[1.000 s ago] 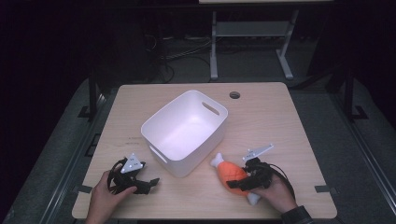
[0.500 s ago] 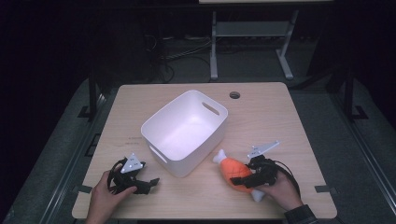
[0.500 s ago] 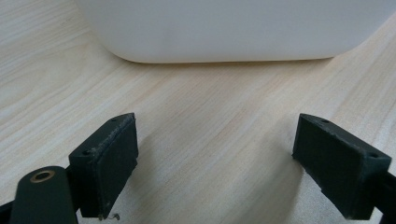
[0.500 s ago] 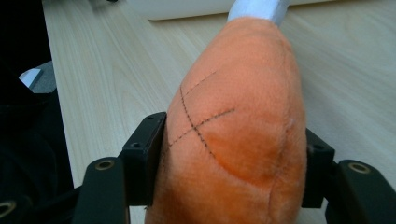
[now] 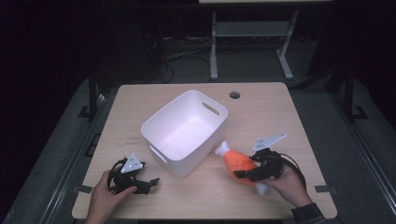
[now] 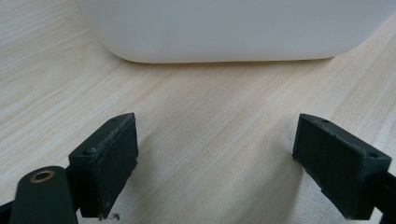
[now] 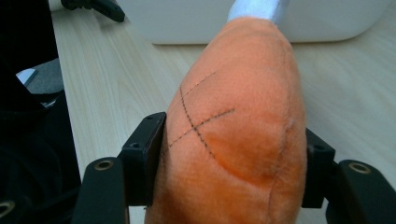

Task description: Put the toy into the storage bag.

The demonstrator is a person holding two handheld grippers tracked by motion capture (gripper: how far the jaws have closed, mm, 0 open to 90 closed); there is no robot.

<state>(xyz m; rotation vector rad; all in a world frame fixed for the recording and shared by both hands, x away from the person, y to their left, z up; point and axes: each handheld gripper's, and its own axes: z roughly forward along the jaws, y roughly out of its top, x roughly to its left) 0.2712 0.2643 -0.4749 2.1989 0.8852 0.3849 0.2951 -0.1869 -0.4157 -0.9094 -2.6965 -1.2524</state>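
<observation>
Pale wood table (image 5: 280, 116) in a dark room; right gripper (image 5: 250, 173) pinching orange plush toy (image 5: 237, 162), left gripper (image 5: 148, 183) spread, near the front edge.

No readable text, labels, brands, numbers or signs on anything.

In the high view, light falls from above onto the pale wooden table (image 5: 280, 121), while the floor and the room around it sink into near black. The picture is soft and slightly grainy. The white plastic tub (image 5: 184, 130) is the brightest thing, its inside almost washed out, and it casts a faint shadow at its base. The two gripper views are bright and even: wood grain is sharp, the orange plush toy (image 7: 238, 135) up close is crisp, the tub wall behind is blurred.
</observation>
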